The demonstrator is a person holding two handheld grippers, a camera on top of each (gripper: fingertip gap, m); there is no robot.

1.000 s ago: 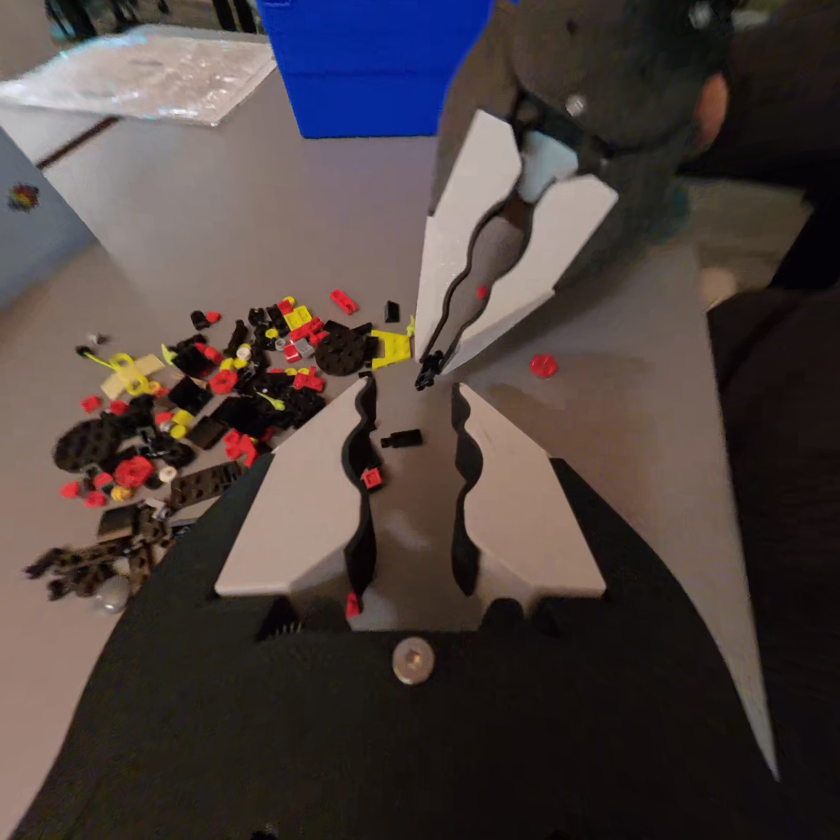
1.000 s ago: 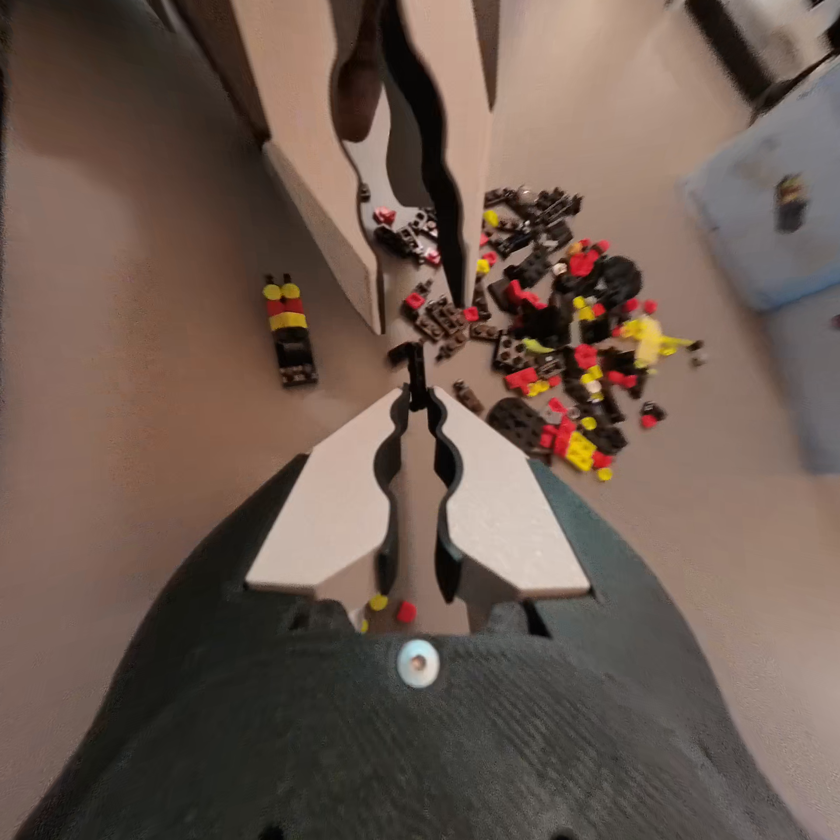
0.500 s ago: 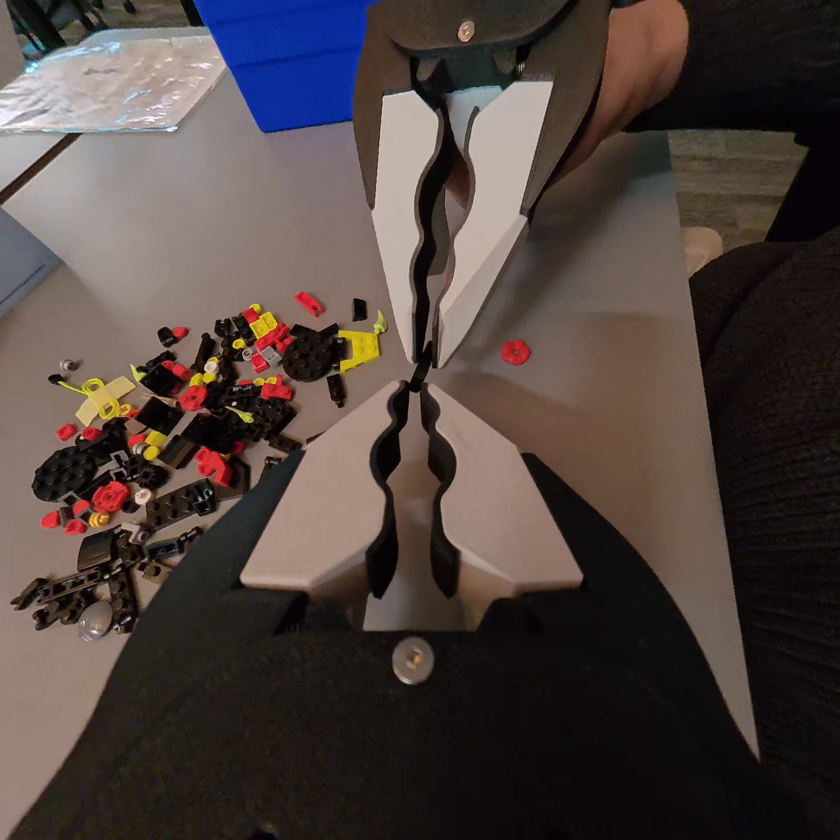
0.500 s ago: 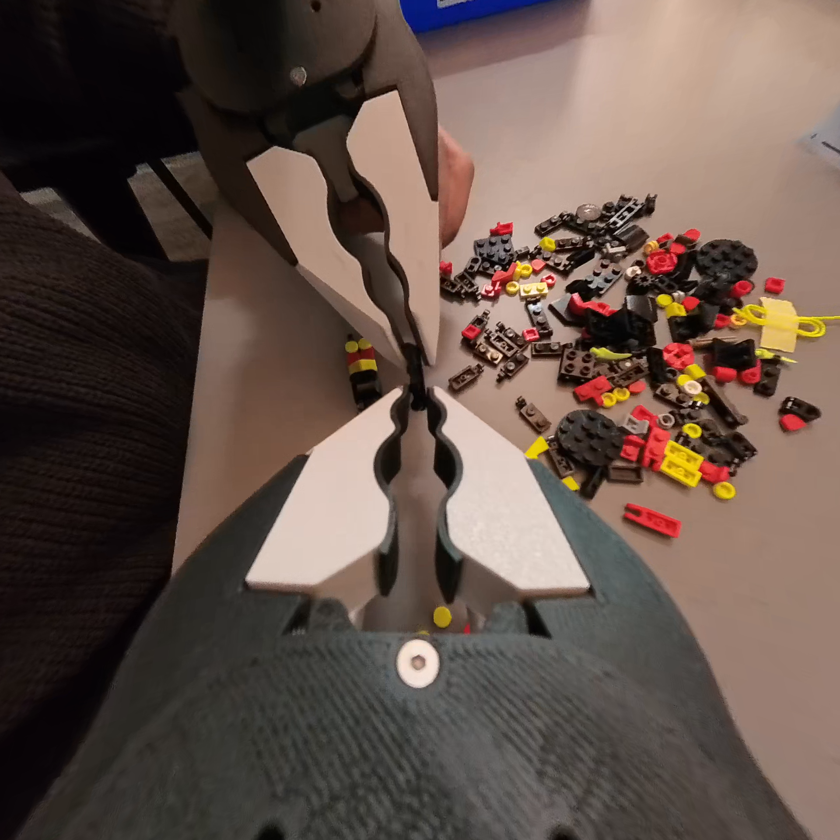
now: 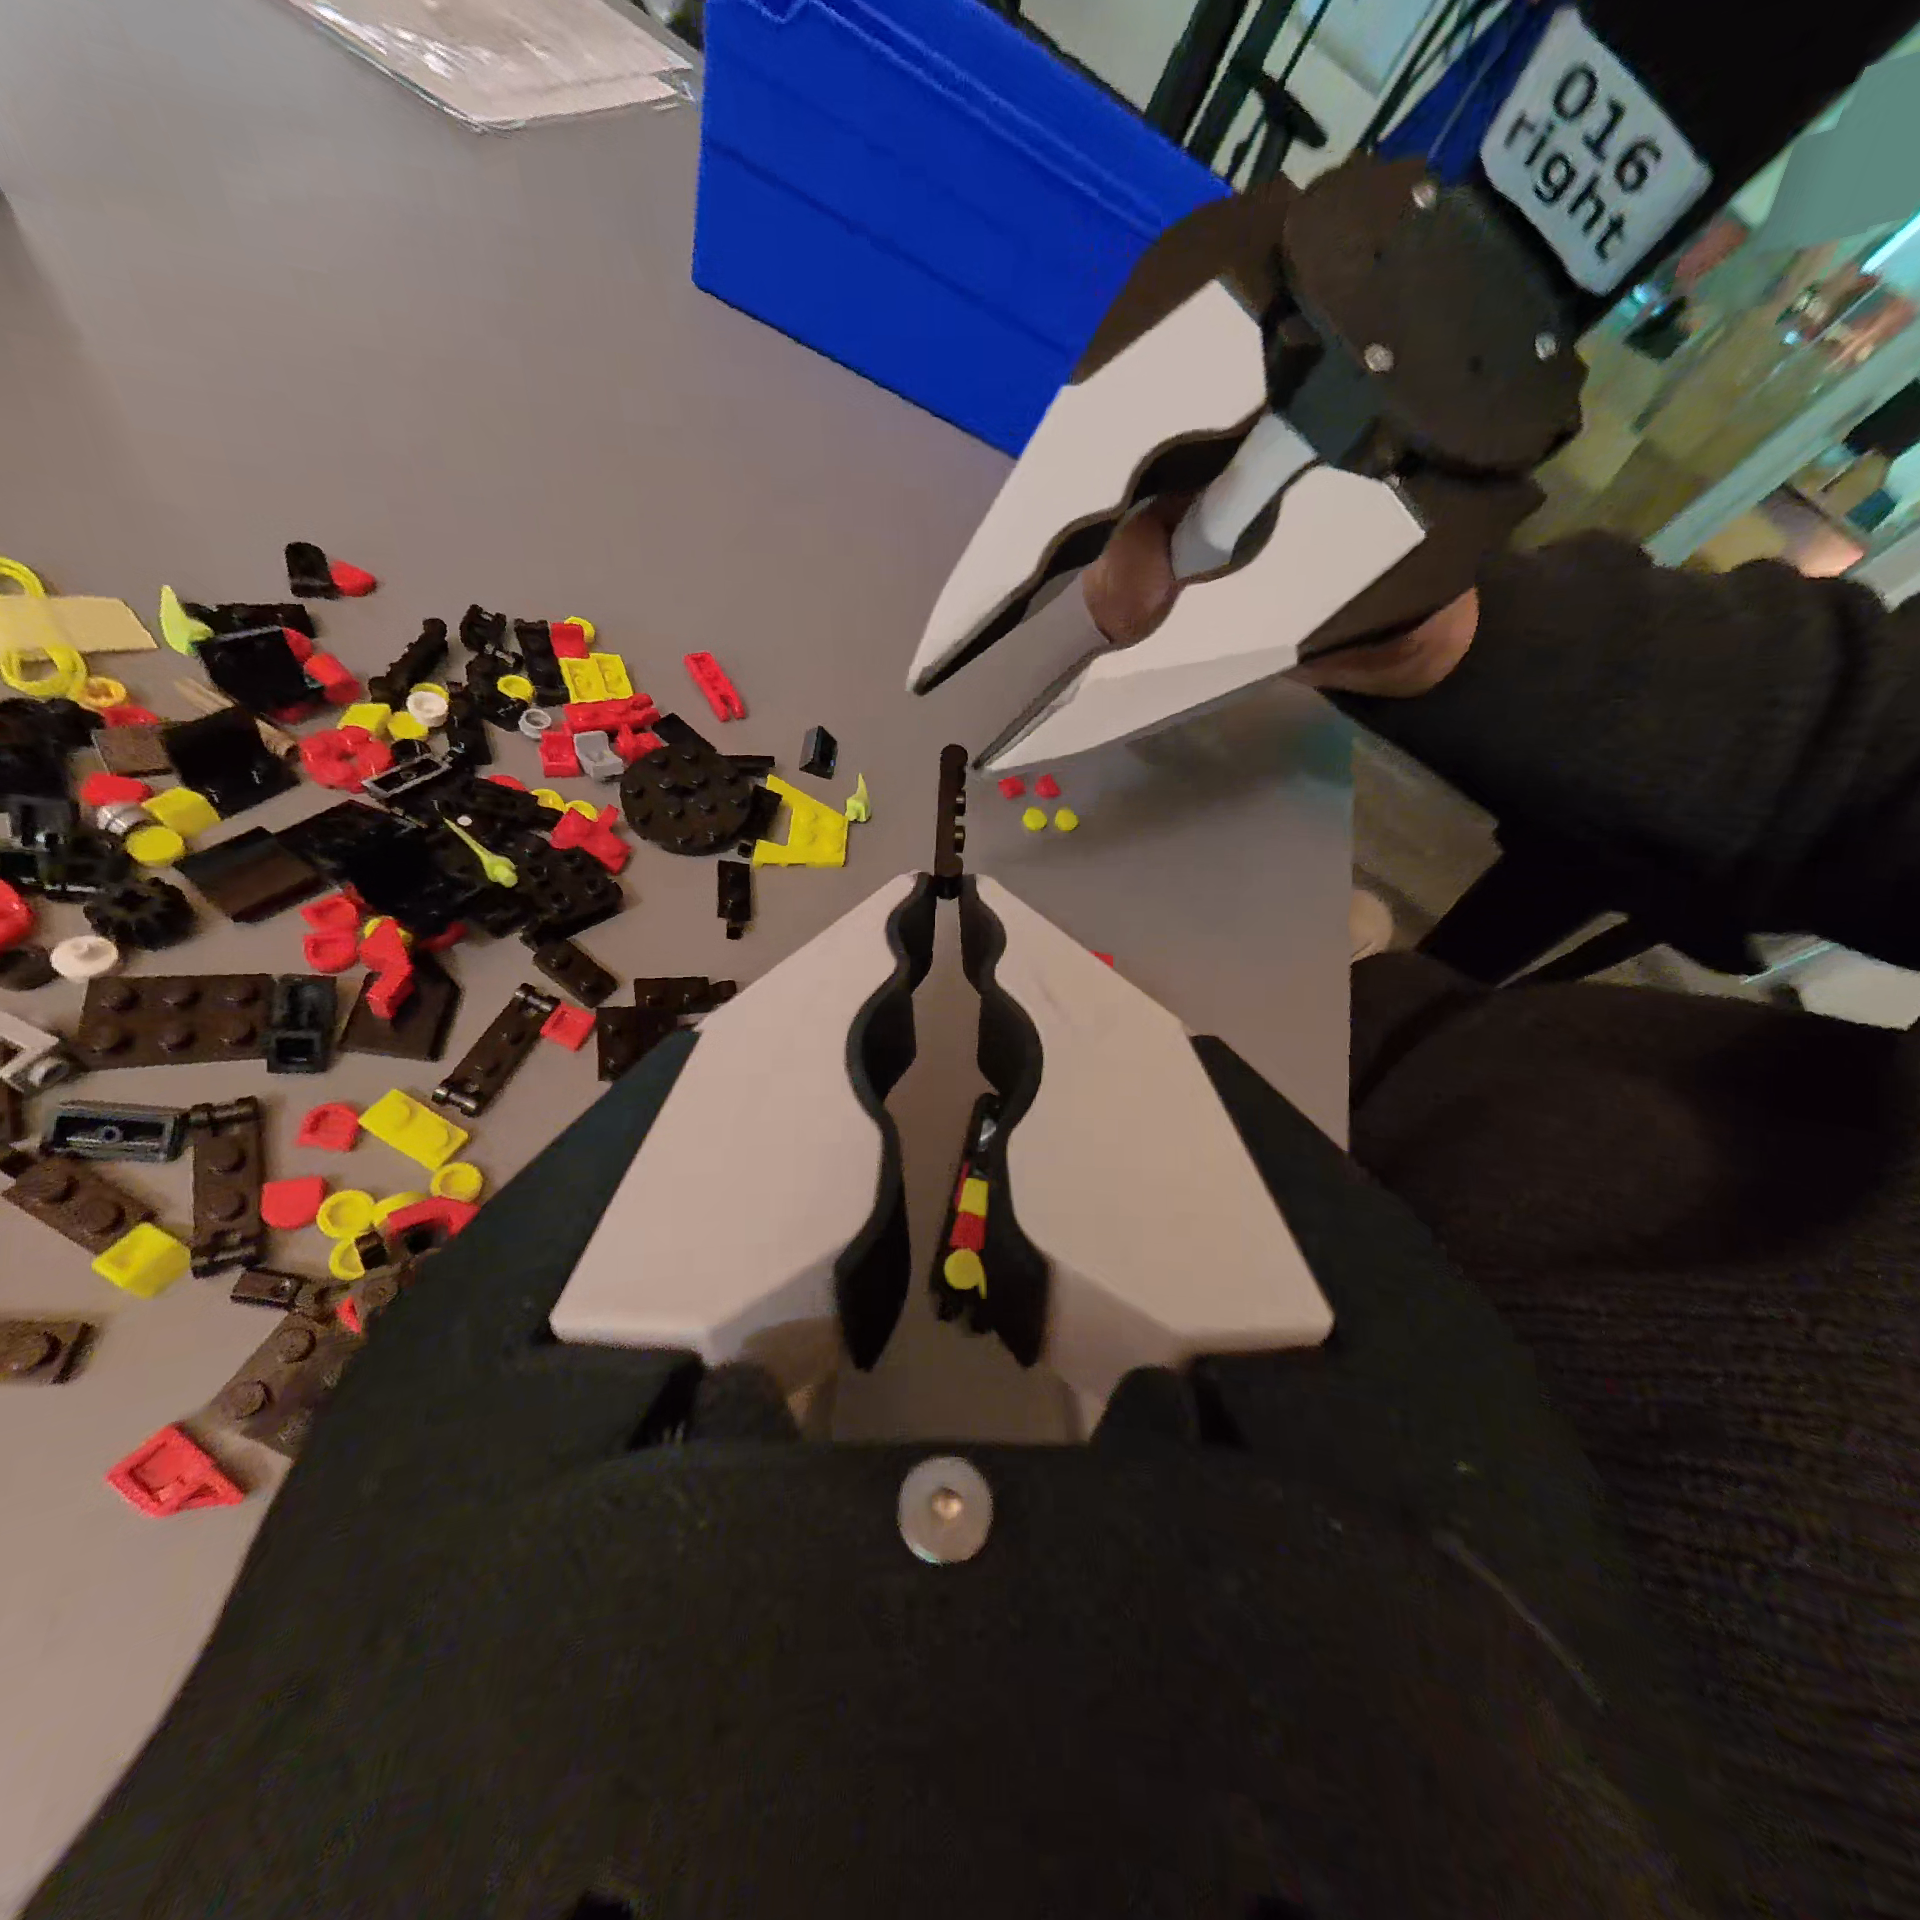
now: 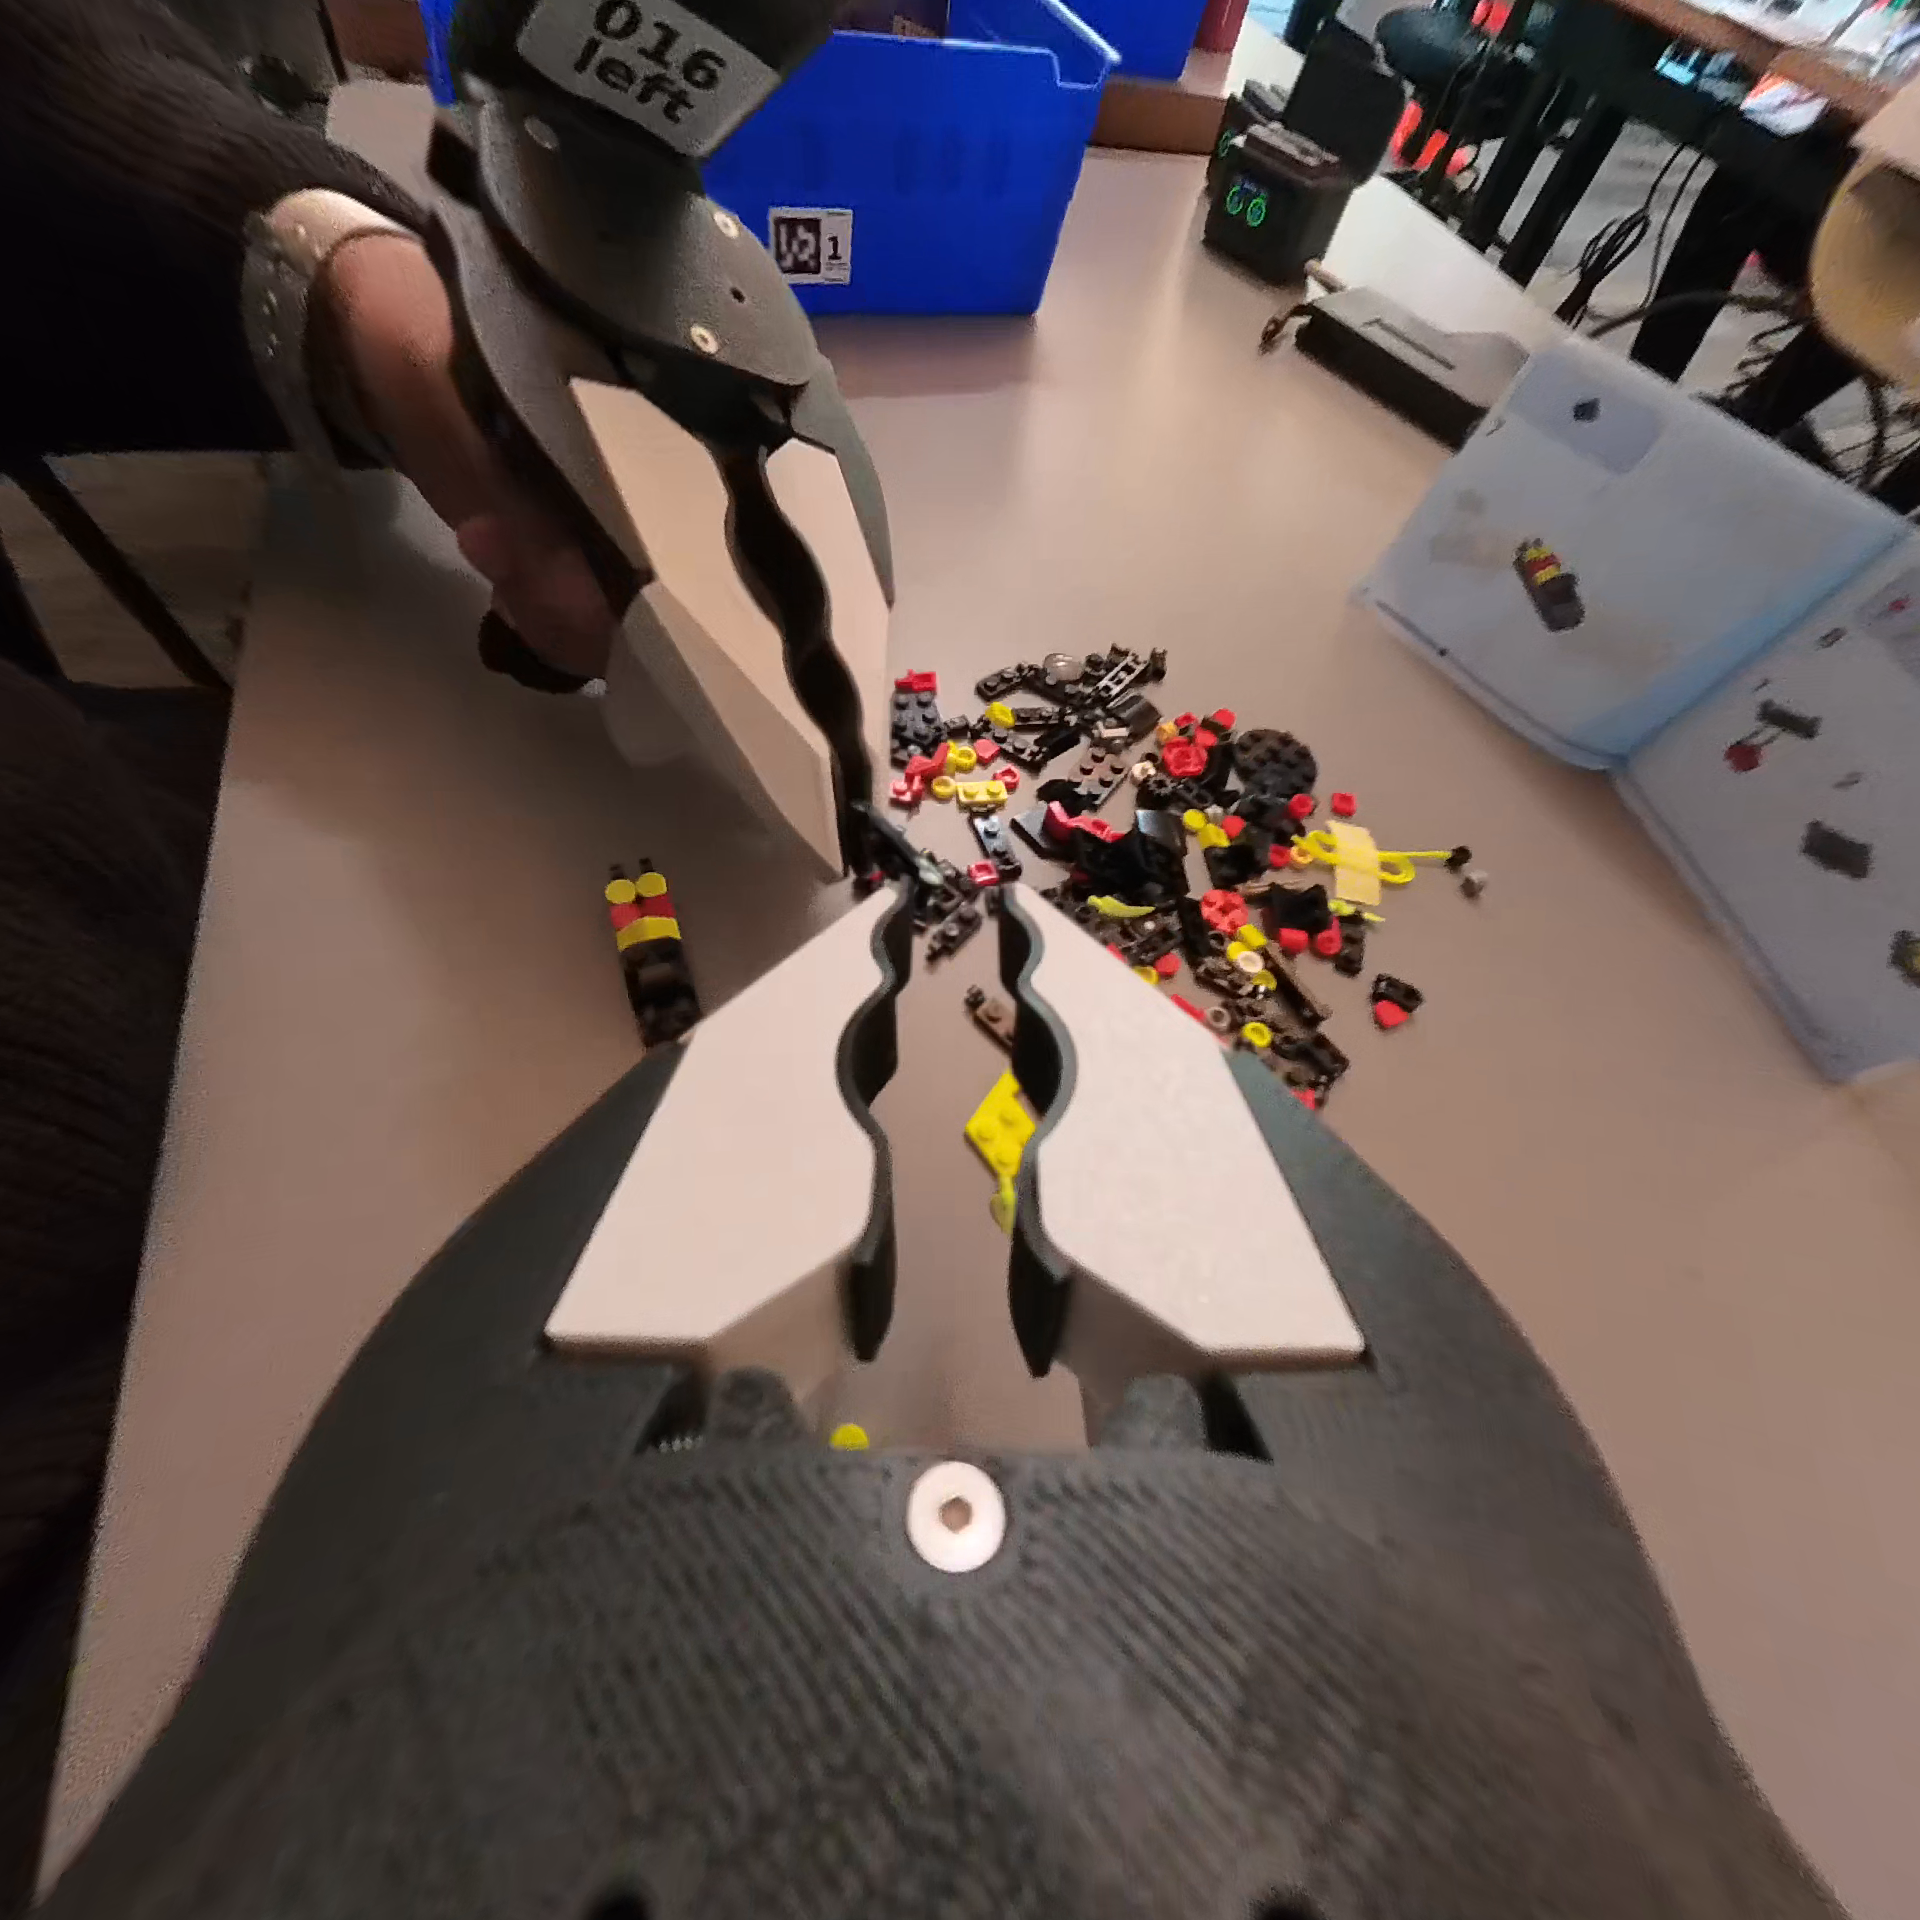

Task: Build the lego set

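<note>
My left gripper (image 5: pixel 943 885) is shut on a thin black lego piece (image 5: pixel 950 816) that sticks out forward from its tips. In the right wrist view the left gripper (image 6: pixel 858 854) comes in from the upper left with the black piece (image 6: pixel 896 850) at its tip. My right gripper (image 6: pixel 948 899) is open and empty, just short of that piece. In the left wrist view the right gripper (image 5: pixel 948 725) shows with its tips apart, beside the piece's far end. A small black, red and yellow assembly (image 6: pixel 649 951) lies on the table, and it also shows in the left wrist view (image 5: pixel 966 1216).
A pile of loose black, red and yellow pieces (image 5: pixel 416 831) (image 6: pixel 1164 831) covers the table. A blue bin (image 5: pixel 914 239) (image 6: pixel 914 177) stands behind. An open instruction booklet (image 6: pixel 1714 707) lies to the right. The table edge (image 5: pixel 1351 935) and a person's lap are close by. My two grippers' fingertips are within a few centimetres of each other.
The right gripper held the black piece, the left gripper shut on its other end, and the right gripper has now opened and let go. Both views have tilted up.
</note>
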